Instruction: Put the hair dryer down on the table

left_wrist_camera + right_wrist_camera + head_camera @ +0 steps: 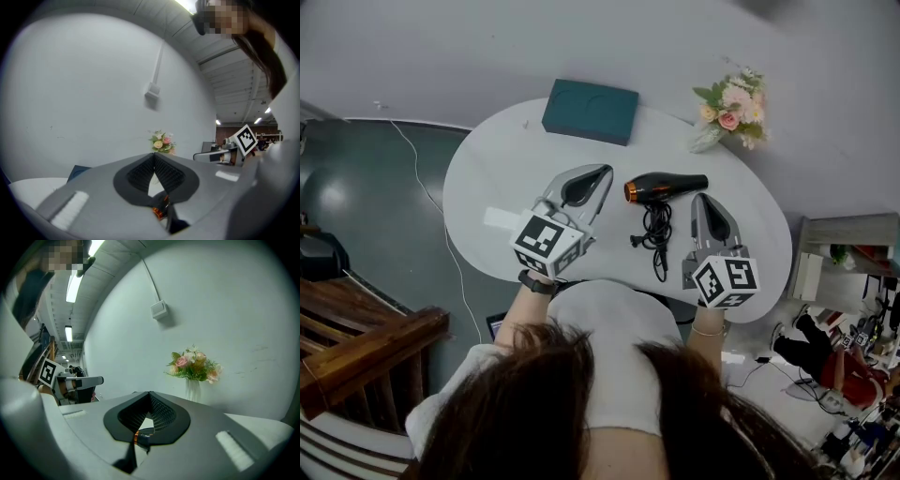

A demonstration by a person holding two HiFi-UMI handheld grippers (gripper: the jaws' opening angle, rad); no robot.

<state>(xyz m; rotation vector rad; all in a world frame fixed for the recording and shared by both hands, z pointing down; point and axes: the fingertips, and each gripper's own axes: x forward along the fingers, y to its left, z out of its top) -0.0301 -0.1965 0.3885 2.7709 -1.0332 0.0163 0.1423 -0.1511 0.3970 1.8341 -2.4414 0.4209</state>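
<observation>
The black hair dryer [666,186], with an orange ring at its nozzle, lies on its side on the white table [497,169], and its coiled cord [656,234] trails toward me. My left gripper [605,171] is just left of the nozzle, shut and holding nothing. My right gripper [701,197] is just right of the dryer's body, also shut and holding nothing. In the left gripper view a bit of the hair dryer [161,212] shows below the closed tips of the left gripper [153,154]. In the right gripper view the orange ring of the hair dryer [139,434] shows under the right gripper [150,393].
A dark teal box [590,111] lies at the table's far edge. A vase of pink flowers [731,108] stands at the far right corner. A grey wall is behind the table. A wooden stair rail [366,342] is at my left.
</observation>
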